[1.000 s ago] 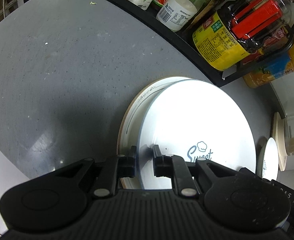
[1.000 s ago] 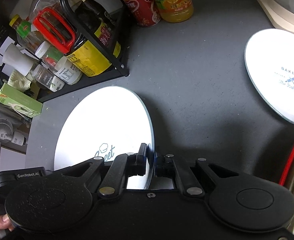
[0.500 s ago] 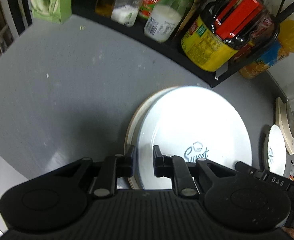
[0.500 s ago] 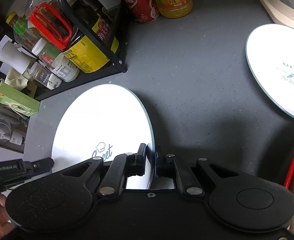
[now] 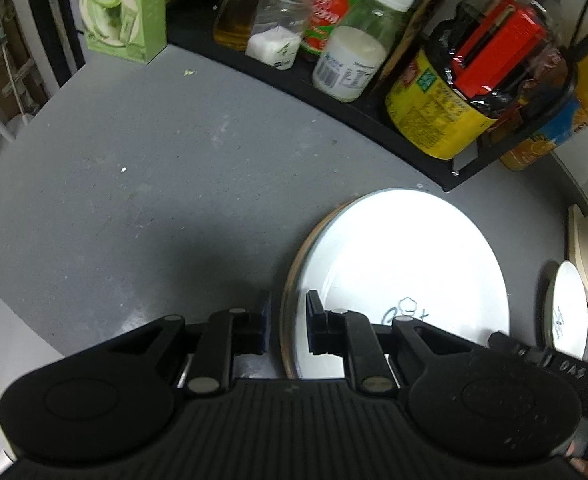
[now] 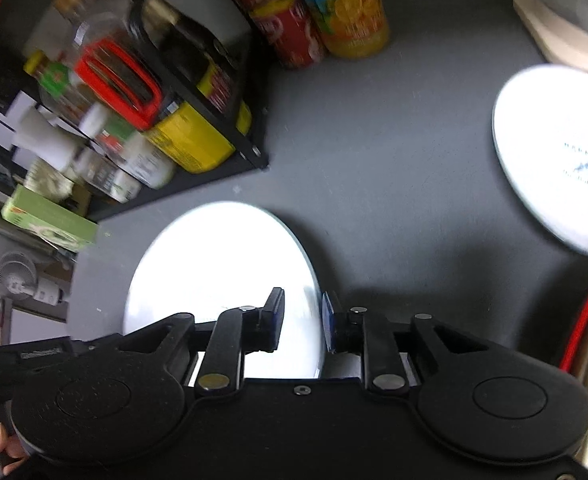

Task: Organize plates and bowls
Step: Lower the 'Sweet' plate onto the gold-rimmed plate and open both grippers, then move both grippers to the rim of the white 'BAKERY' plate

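A white plate (image 5: pixel 405 264), its print mostly hidden beyond a small chef's-hat mark, is seen stacked flat on a brown-rimmed plate (image 5: pixel 294 276) on the grey worktop (image 5: pixel 142 184), just in front of a black rack (image 5: pixel 373 120) of bottles and jars. The left tool (image 5: pixel 288 326) is held slightly apart astride the stack's near-left edge, whether clamped cannot be told; the right tool (image 6: pixel 302 320), its jaws just opened, is set apart around the opposite rim. A second white plate (image 6: pixel 553 176) with faint blue lettering is left well apart, open worktop between.
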Available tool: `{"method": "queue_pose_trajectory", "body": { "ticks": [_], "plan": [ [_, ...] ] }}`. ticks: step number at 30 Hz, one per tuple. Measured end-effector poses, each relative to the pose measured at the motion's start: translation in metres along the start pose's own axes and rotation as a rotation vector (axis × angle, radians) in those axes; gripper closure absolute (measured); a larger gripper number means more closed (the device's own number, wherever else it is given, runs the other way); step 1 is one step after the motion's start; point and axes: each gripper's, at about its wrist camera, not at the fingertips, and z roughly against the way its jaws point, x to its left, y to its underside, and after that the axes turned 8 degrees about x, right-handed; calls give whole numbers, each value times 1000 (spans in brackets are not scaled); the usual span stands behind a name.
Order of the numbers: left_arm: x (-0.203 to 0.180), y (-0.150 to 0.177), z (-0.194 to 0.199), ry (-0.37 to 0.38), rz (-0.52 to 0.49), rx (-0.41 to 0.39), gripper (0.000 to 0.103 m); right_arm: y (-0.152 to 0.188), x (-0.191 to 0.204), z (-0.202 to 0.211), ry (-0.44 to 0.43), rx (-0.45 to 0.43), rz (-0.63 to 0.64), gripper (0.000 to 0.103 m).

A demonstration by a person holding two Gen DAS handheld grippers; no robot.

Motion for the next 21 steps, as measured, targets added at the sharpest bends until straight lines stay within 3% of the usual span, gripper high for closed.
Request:
{"method": "queue_pose_trajectory", "body": {
  "ticks": [3, 5, 7, 10, 17, 21],
  "plan": [
    [-11, -2, 3, -6, -21, -1, 89, 1, 2, 19, -4, -29, 10, 73],
    [-19, -3, 6, -10, -38, -7, 81, 3, 1, 32, -1, -54, 14, 59],
    [-30, -2, 10, -10, -60, -21, 63, 4, -1, 46, 3, -81, 15, 53],
    [-46, 0, 17, -11, -93, -34, 46, 6, -7, 65, 20, -117, 12, 39],
    [-92, 2, 25, 24, -194, -52, 42, 5, -38, 97, 65, -203, -54, 27],
    [-118, 3, 24, 50, -259, -54, 38, 6, -60, 110, 88, -233, -104, 26]
  ]
}}
